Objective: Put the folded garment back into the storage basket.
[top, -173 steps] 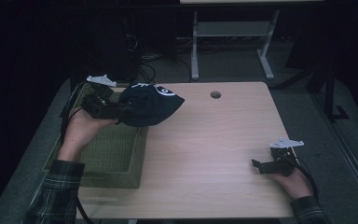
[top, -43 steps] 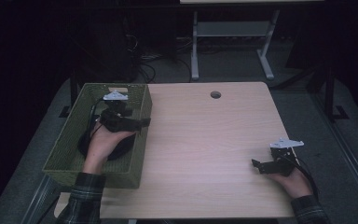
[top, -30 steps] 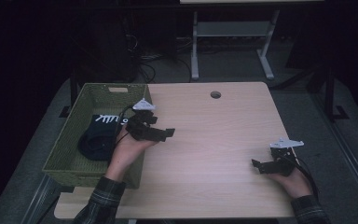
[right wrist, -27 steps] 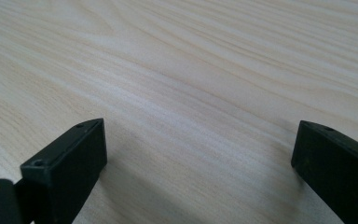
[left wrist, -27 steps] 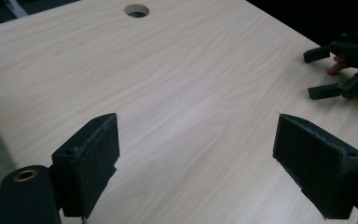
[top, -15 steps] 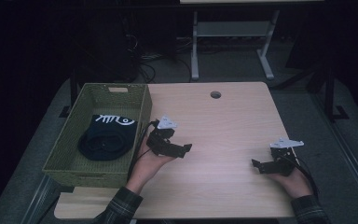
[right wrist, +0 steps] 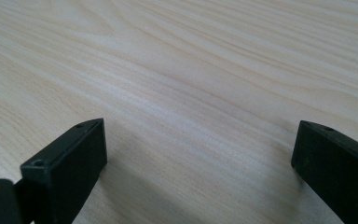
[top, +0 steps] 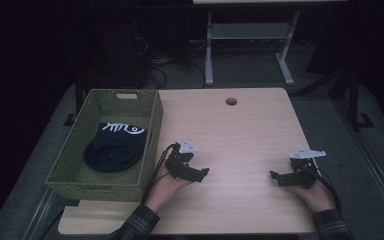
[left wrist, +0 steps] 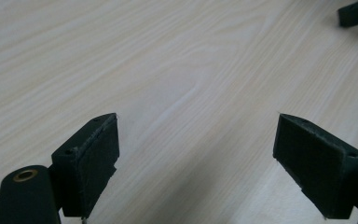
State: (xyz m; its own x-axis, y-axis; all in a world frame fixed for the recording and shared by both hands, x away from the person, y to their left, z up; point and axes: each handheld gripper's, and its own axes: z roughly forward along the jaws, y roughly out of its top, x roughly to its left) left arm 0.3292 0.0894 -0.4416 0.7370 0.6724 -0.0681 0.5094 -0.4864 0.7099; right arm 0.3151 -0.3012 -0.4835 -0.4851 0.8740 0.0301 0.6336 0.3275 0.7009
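A dark blue cap point(top: 114, 146) with white lettering lies inside the green woven basket point(top: 152, 126) at the table's left. My left gripper point(top: 200, 173) rests low on the wooden table just right of the basket, open, its jaws wide apart over bare wood point(left wrist: 196, 135). At the front right, my right gripper point(top: 276, 176) sits on the table, also open with nothing between its jaws point(right wrist: 198, 154). The tip of the right gripper point(left wrist: 356, 11) shows at the top right corner of the left gripper view.
A round cable hole point(top: 231, 101) sits near the table's far edge. Behind the table stands a white metal frame point(top: 250, 37) on the dark floor, with cables beside it. The table point(top: 240, 135) spans the space between the two grippers.
My left gripper carried the cap down into the basket, let it go, then moved right and toward the front edge onto the table. The right gripper stayed still.
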